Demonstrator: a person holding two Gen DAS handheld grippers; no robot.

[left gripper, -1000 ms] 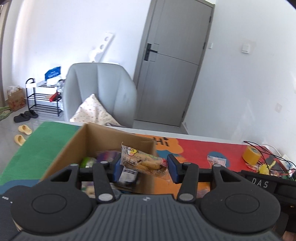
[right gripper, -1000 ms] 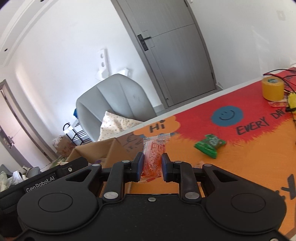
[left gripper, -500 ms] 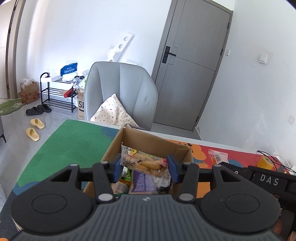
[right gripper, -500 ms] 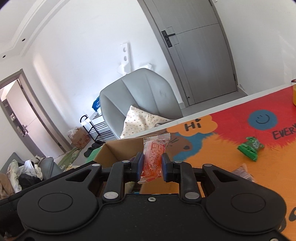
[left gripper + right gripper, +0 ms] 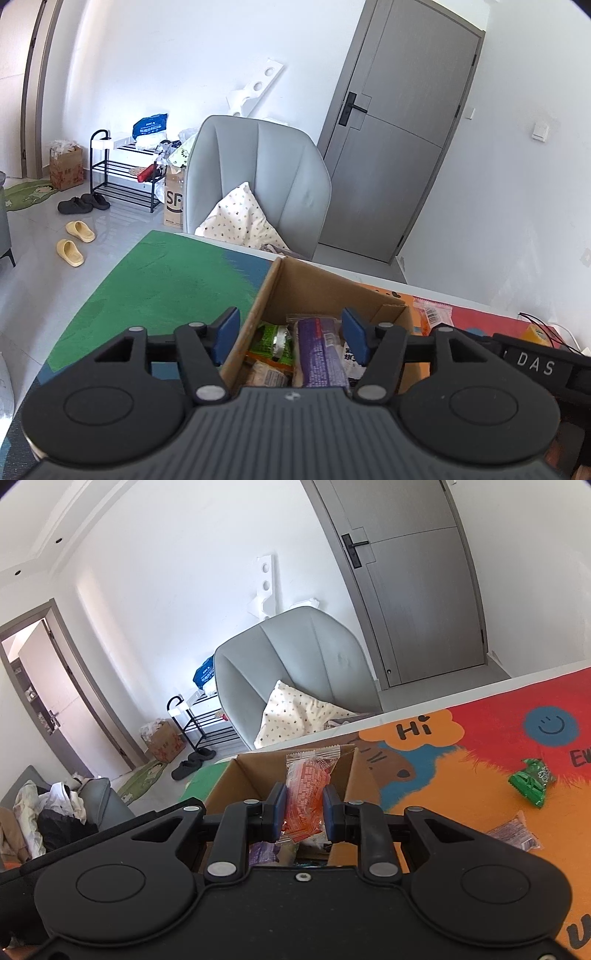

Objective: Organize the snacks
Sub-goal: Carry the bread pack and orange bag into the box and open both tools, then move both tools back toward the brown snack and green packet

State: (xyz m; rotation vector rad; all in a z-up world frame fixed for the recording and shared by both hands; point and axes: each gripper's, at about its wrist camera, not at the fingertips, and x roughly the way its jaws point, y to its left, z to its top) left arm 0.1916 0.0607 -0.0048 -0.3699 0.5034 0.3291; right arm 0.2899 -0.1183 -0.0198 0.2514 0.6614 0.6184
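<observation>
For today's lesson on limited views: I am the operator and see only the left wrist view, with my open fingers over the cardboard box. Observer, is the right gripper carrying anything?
Observer: Yes. The right gripper is shut on an orange packet, which stands upright between its fingers.
Operator: Where is it relative to the box?
Observer: It appears to be over the open top of the cardboard box, not yet let go.
Operator: Are any snacks left outside the box?
Observer: A green packet lies on the mat to the right of the box, and a purplish packet lies nearer the camera.
</observation>
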